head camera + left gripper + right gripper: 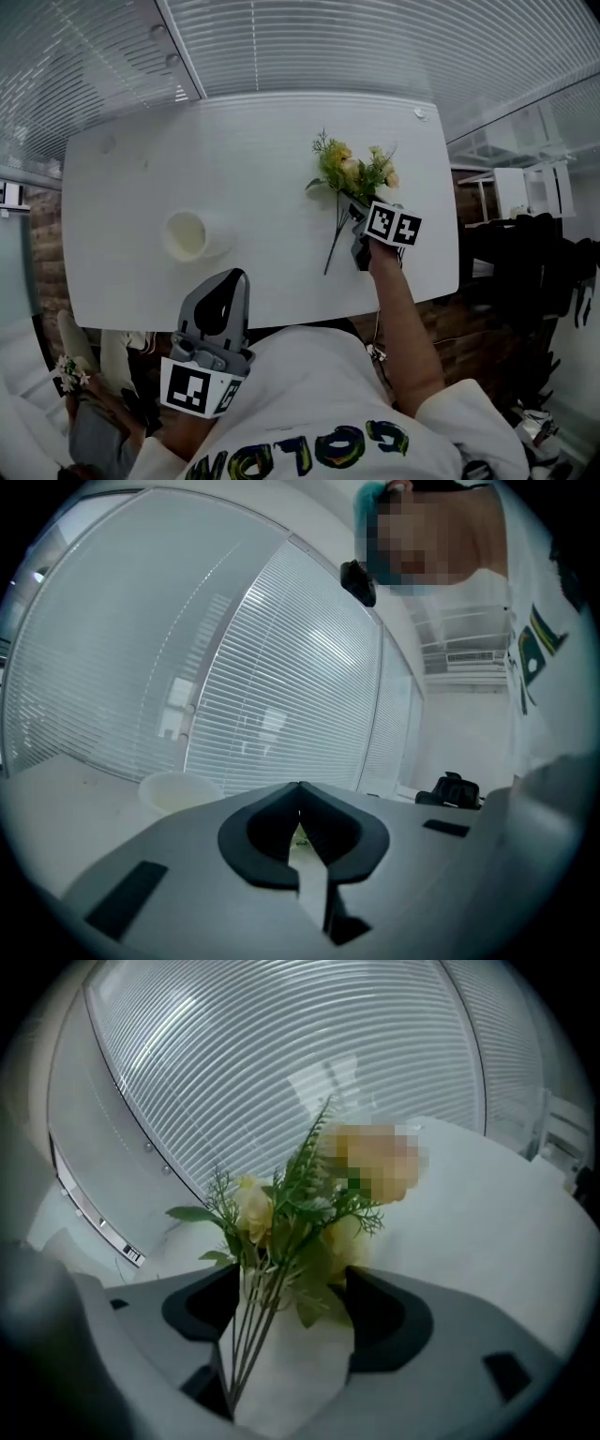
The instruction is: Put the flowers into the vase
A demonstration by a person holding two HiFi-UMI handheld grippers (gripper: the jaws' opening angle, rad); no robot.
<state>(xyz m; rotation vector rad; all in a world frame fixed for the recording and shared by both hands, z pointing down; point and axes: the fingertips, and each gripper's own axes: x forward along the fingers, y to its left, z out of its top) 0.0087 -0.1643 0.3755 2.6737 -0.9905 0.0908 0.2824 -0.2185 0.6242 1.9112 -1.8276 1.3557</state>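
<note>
My head view looks steeply down on the table point(253, 169); both gripper views skim it toward the blinds point(281, 1072).

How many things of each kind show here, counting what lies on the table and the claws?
flower bunch: 1
vase: 1
claws: 2 (left claw, right claw)
Total: 4

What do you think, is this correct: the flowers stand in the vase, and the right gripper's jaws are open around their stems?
Not quite. The head view shows the flowers lying on the table, apart from the vase, not in it. The right gripper does have its jaws open around their stems.
</note>
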